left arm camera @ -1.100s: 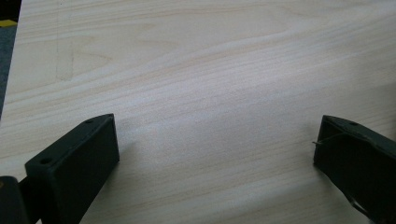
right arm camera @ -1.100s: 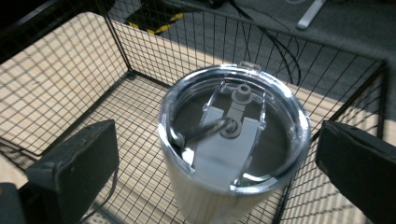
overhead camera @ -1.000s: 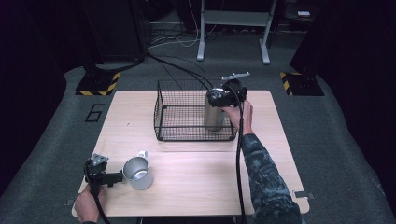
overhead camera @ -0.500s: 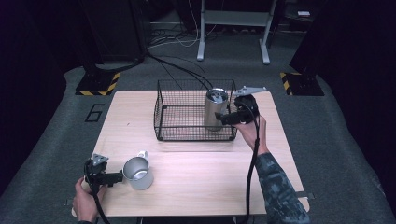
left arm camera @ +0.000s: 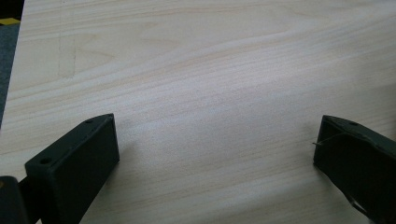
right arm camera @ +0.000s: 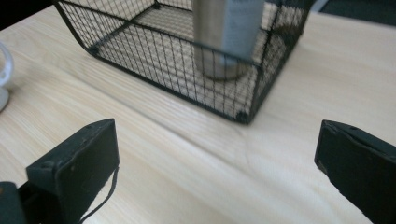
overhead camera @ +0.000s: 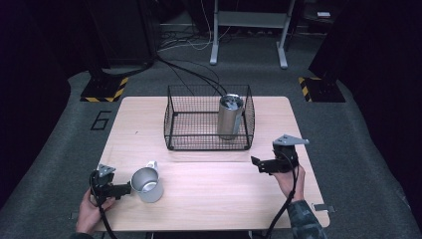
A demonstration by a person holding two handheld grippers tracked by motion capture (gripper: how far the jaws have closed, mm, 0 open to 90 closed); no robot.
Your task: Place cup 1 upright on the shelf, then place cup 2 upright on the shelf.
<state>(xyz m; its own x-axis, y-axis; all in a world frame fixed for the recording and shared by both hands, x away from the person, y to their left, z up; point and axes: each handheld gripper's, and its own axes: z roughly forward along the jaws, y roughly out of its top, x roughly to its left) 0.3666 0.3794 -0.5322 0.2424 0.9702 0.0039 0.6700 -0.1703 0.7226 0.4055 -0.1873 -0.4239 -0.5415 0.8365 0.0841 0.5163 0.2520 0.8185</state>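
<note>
My two handheld grippers and sleeve, as seen from the rig cameras.

I note the left gripper (overhead camera: 125,188) and right gripper (overhead camera: 259,163) are both matte black, each with two blocky, flat-faced jaws; I see a small screw hole near the top of the left-hand jaw in both gripper views. Each carries a grey three-cornered plate on top and trails a black cable. A thin wire runs down the right gripper's left-hand jaw. My right sleeve (overhead camera: 302,222) is dark camouflage-patterned.

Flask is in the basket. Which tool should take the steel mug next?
Left. The left tool sits open right beside the steel mug, while the right tool, also open, is across the table near the wire basket.
</note>
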